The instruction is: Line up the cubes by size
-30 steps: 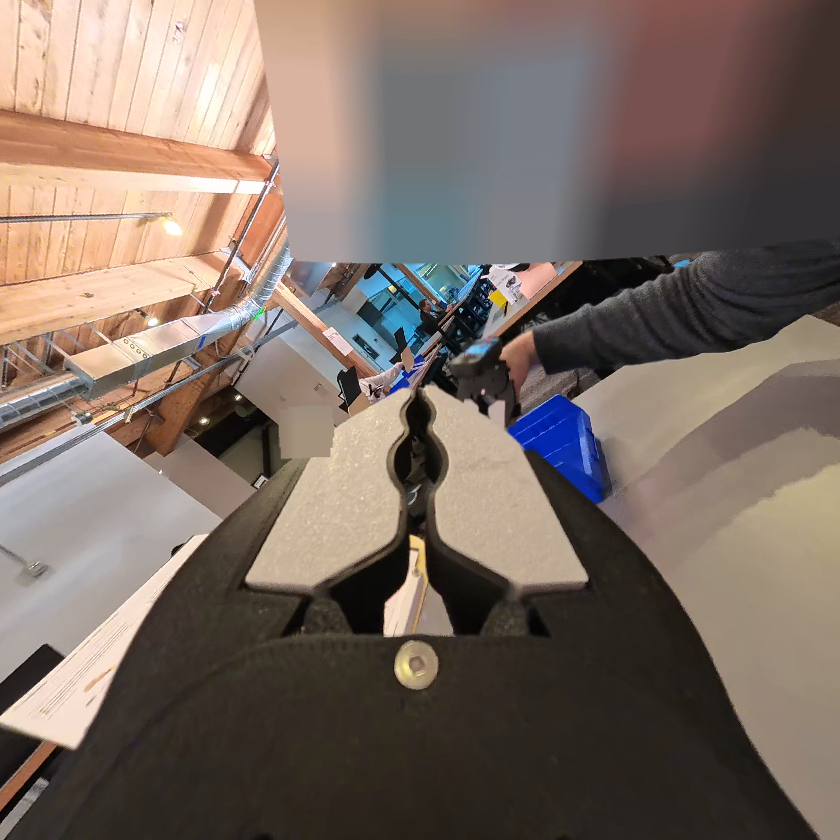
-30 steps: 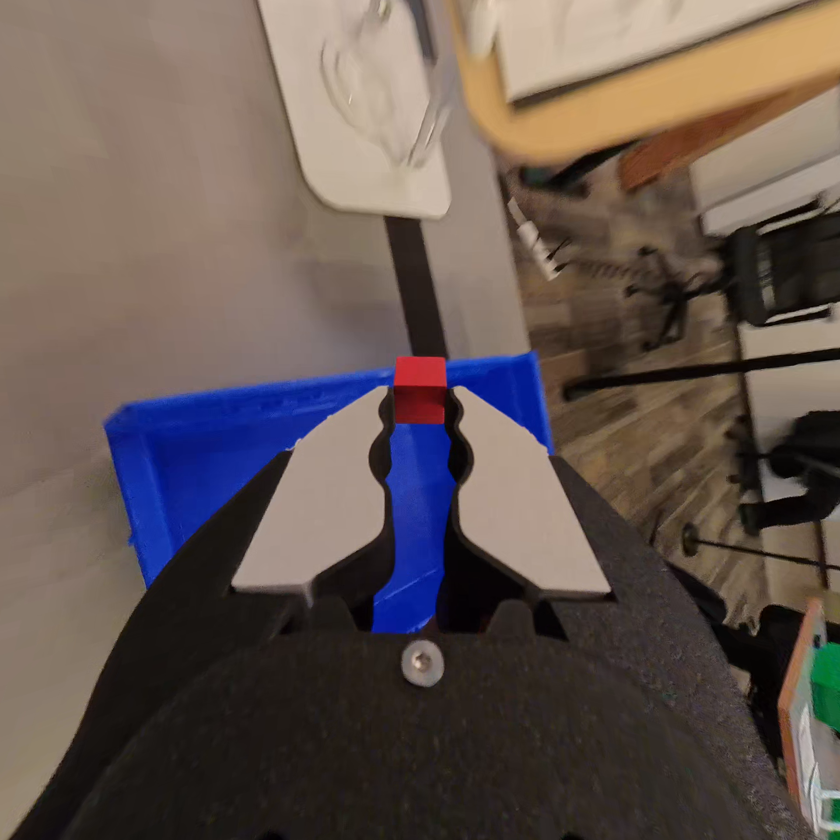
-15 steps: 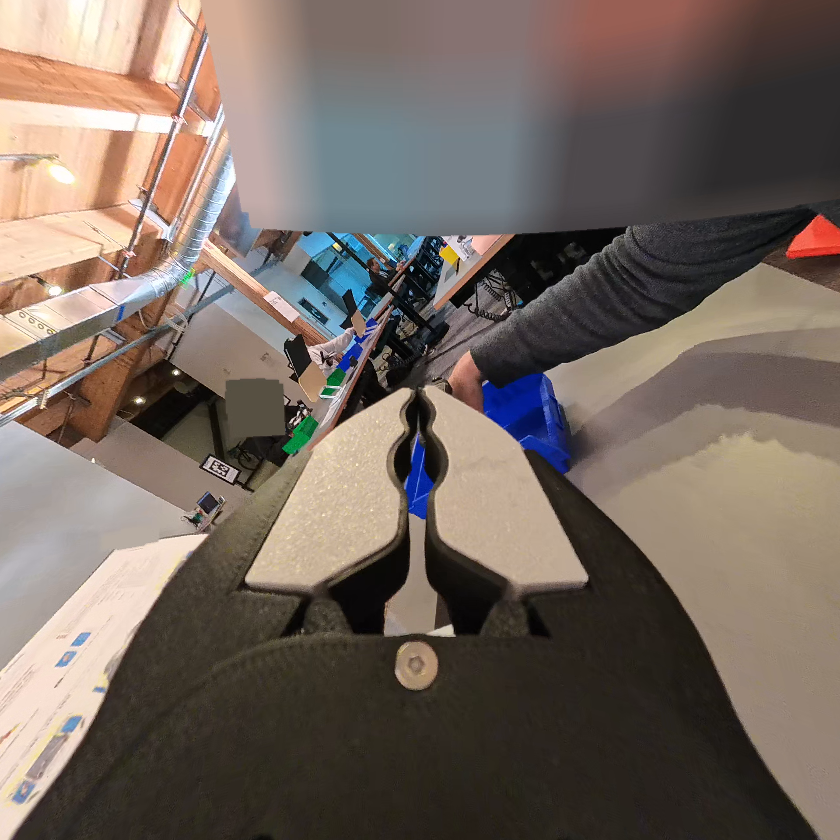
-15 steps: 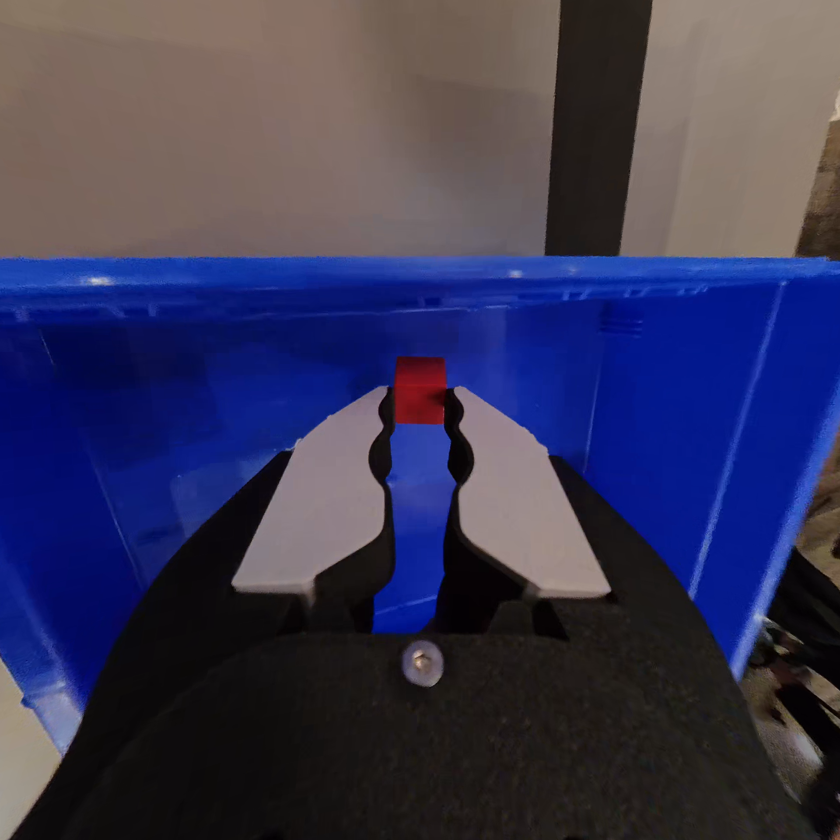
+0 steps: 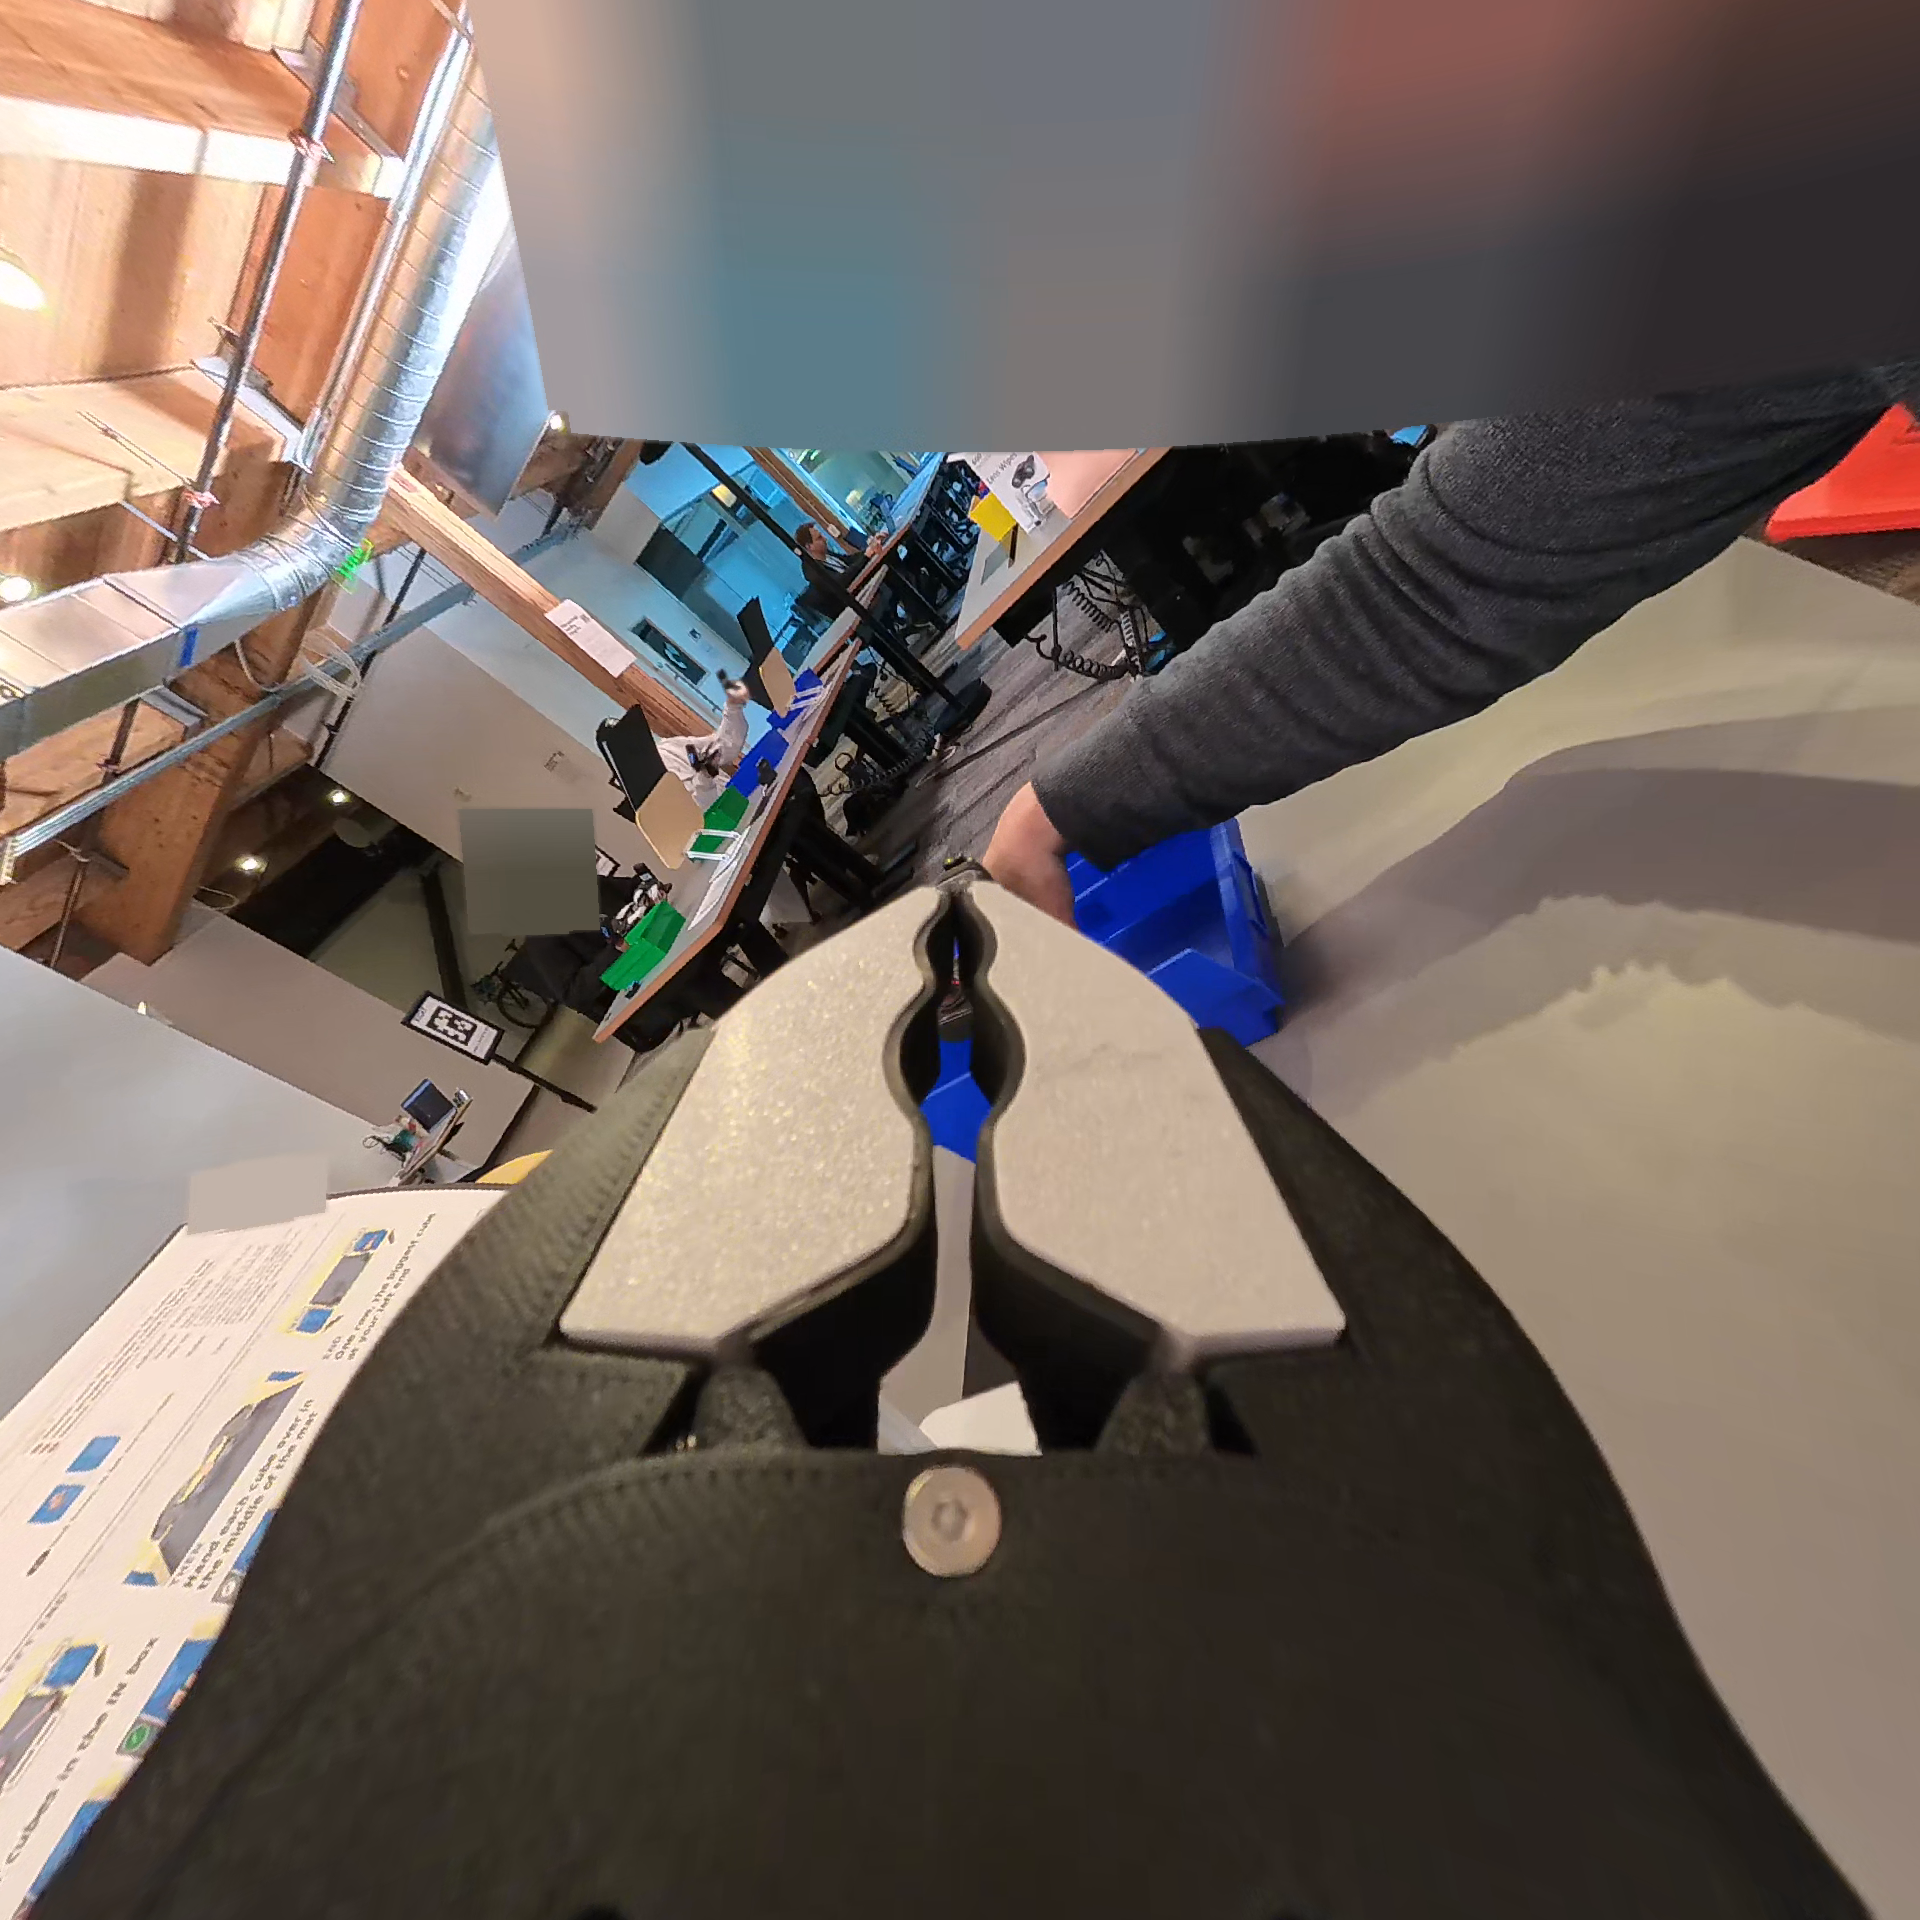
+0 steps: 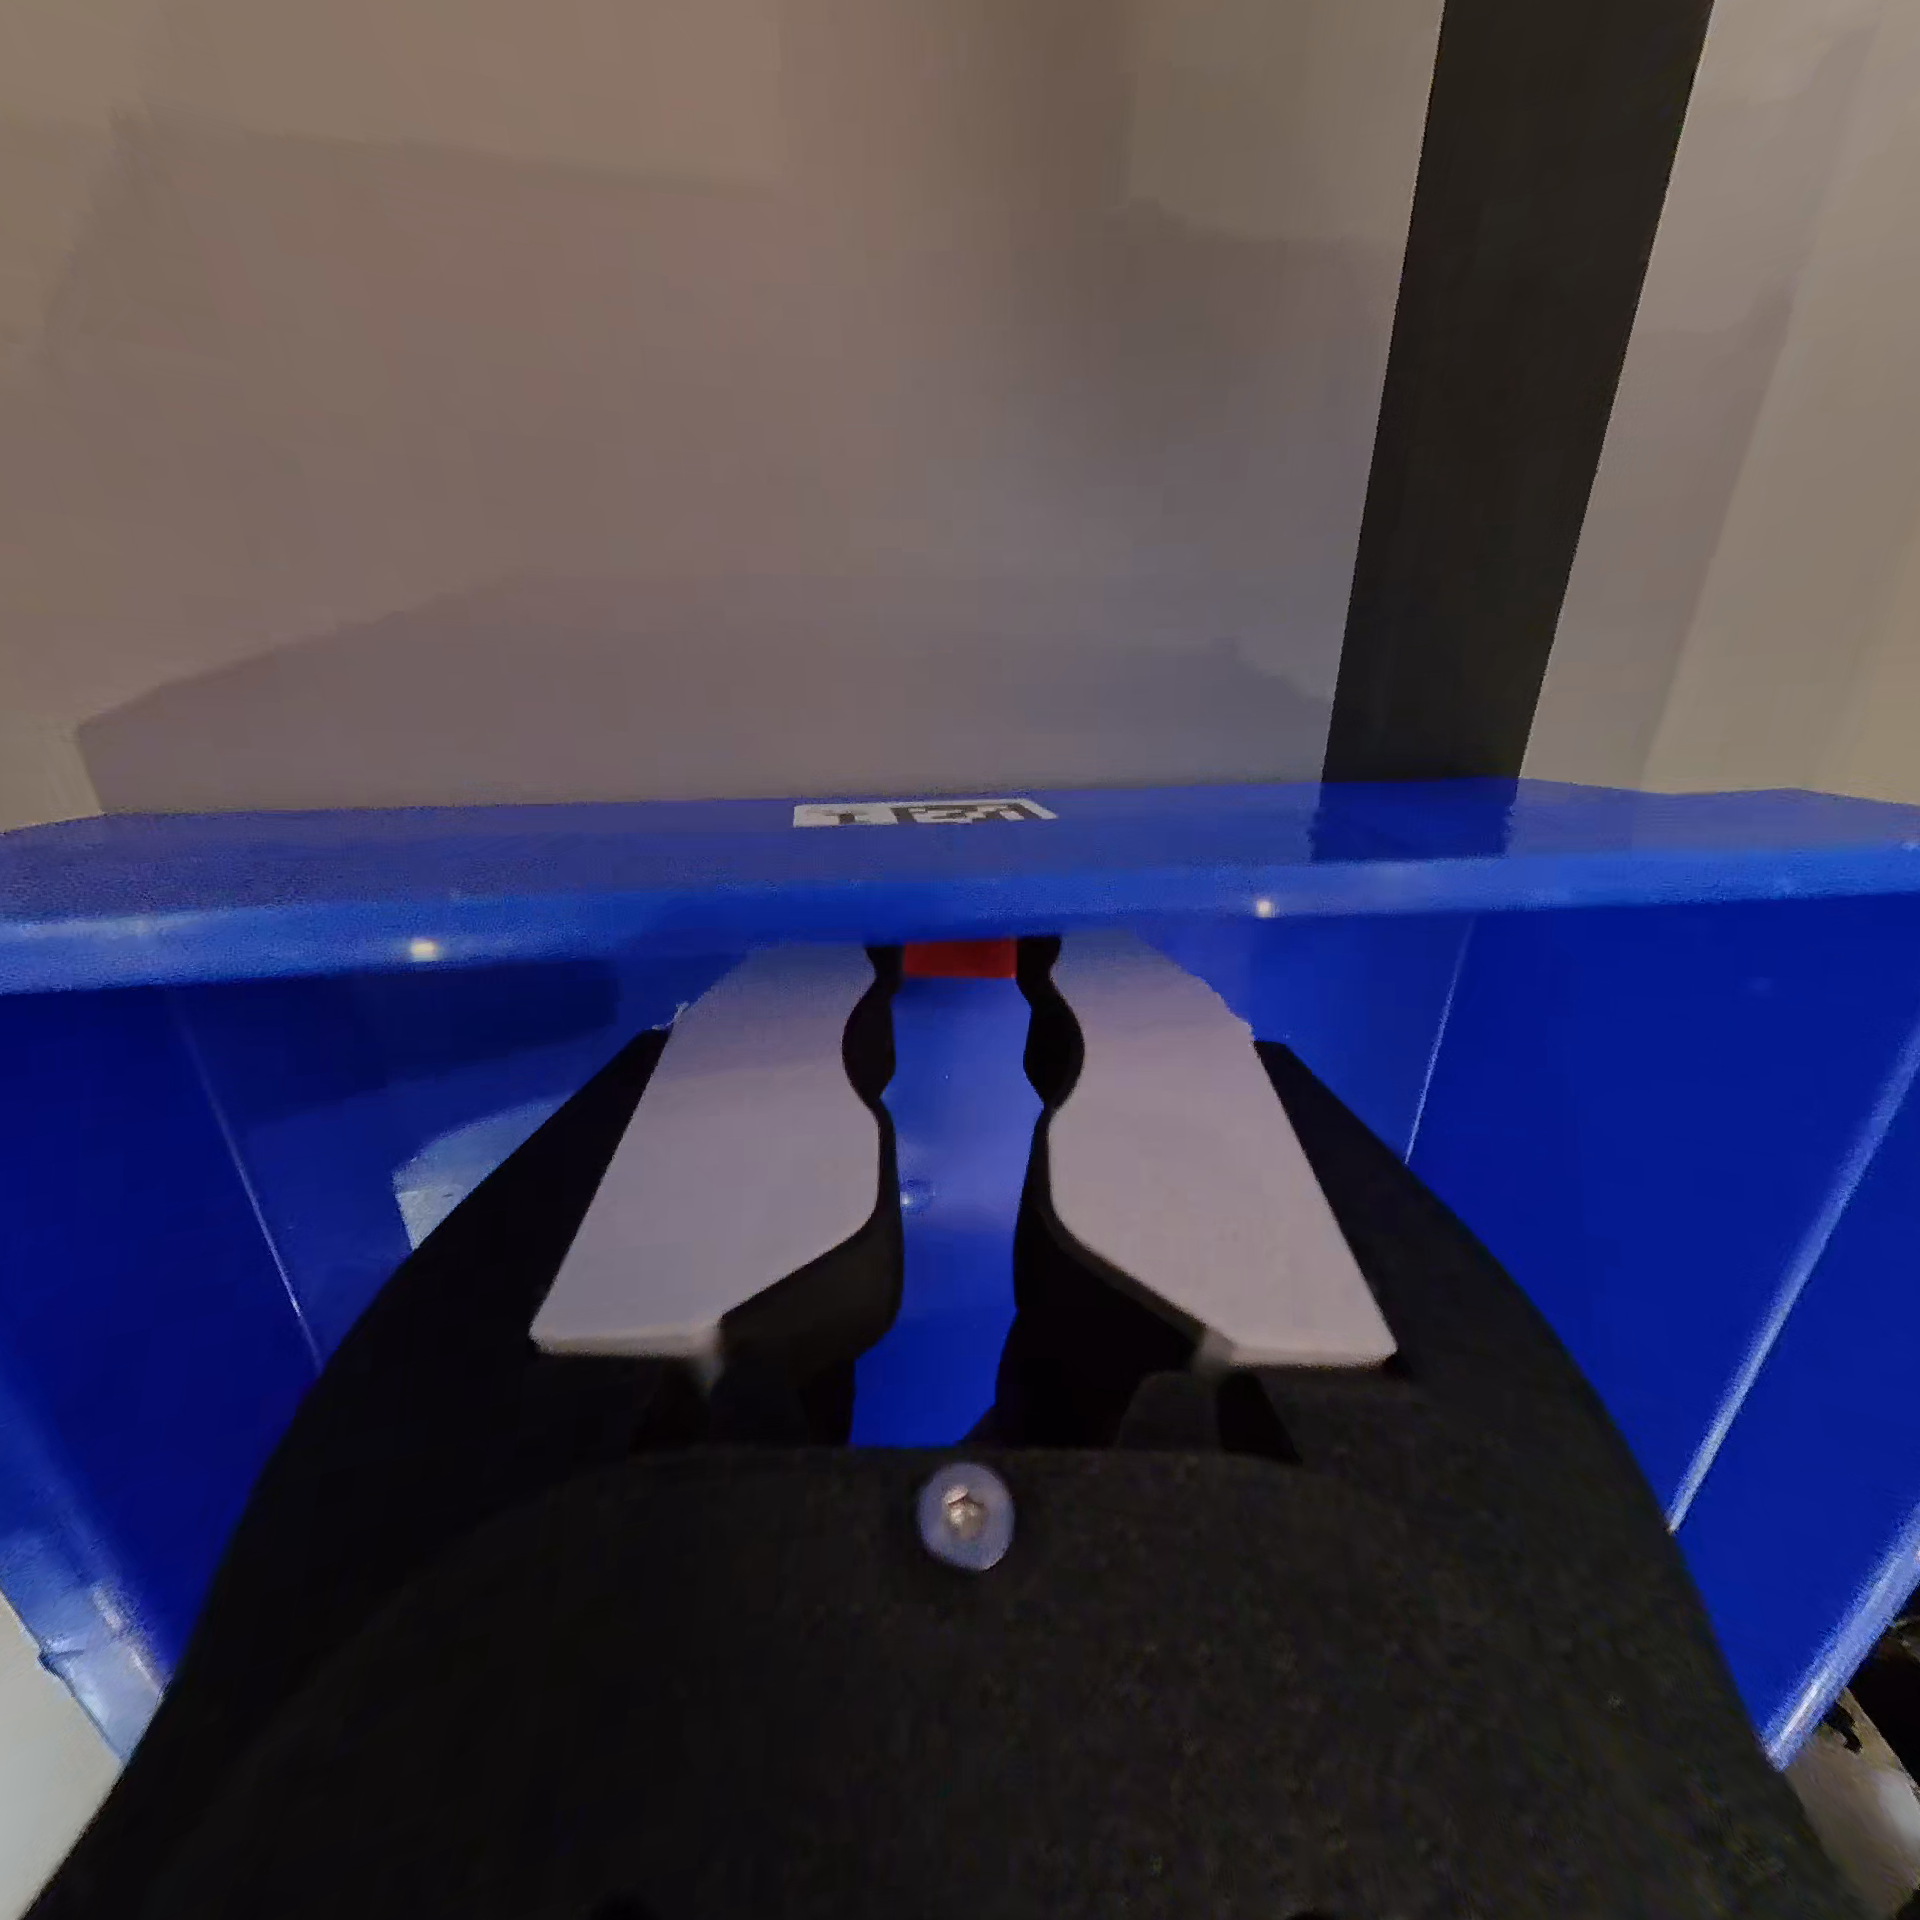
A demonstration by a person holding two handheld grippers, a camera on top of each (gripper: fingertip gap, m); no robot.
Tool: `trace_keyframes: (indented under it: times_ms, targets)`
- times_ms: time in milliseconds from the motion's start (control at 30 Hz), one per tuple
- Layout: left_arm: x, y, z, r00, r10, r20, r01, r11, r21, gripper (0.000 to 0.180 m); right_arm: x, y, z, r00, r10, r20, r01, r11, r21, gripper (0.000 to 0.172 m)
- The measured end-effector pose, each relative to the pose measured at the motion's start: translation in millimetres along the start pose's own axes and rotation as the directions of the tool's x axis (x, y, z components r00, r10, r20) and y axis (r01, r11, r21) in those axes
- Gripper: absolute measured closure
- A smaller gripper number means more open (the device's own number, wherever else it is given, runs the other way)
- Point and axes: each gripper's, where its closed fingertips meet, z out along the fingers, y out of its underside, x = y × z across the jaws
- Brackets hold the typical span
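In the right wrist view my right gripper (image 6: 957, 948) is shut on a small red cube (image 6: 957, 958). It reaches deep inside a blue bin (image 6: 623, 862). The bin's near wall hides the fingertips and the top of the cube. In the left wrist view my left gripper (image 5: 954, 904) is shut with nothing between its pads. It is held up above the grey table (image 5: 1662, 1195) and points at the same blue bin (image 5: 1174, 935). A hand in a grey sleeve (image 5: 1403, 644) reaches into that bin there.
A printed instruction sheet (image 5: 156, 1455) lies at the left of the left wrist view. A black strip (image 6: 1507, 364) crosses the grey table (image 6: 623, 364) beyond the bin. An orange object (image 5: 1860, 478) sits at the far right. Office desks and chairs stand behind. My right fingertips sit around 45 cm from my left ones.
My right gripper has carried the red cube down and deeper into the blue bin, still gripping it. The left gripper has stayed shut and swung its view slightly.
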Motion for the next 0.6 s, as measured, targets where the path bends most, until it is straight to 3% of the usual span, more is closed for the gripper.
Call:
trace_keyframes:
  times_ms: [267,400,500,600]
  targets:
    - [1.9,2.7,1.1,1.0,0.004,-0.011,-0.004,1.0,-0.016,0.18,1.6,-0.9,1.7,1.0,0.0,0.007,0.0,1.0,-0.008,0.15]
    - [2.5,3.2,0.4,1.0,0.008,-0.014,-0.008,1.0,-0.025,0.18,3.2,-0.8,-6.4,1.0,0.007,-0.022,-0.006,1.0,0.01,0.136]
    - [1.9,2.8,-1.4,1.0,0.008,-0.01,-0.008,1.0,-0.026,0.18,9.8,-4.2,-33.6,0.992,0.04,-0.117,-0.034,0.998,0.053,0.133]
    - [0.6,4.4,-2.8,1.0,0.009,0.001,-0.009,0.999,-0.041,0.18,22.1,-7.6,-78.5,0.943,0.084,-0.321,-0.064,0.995,0.071,0.135]
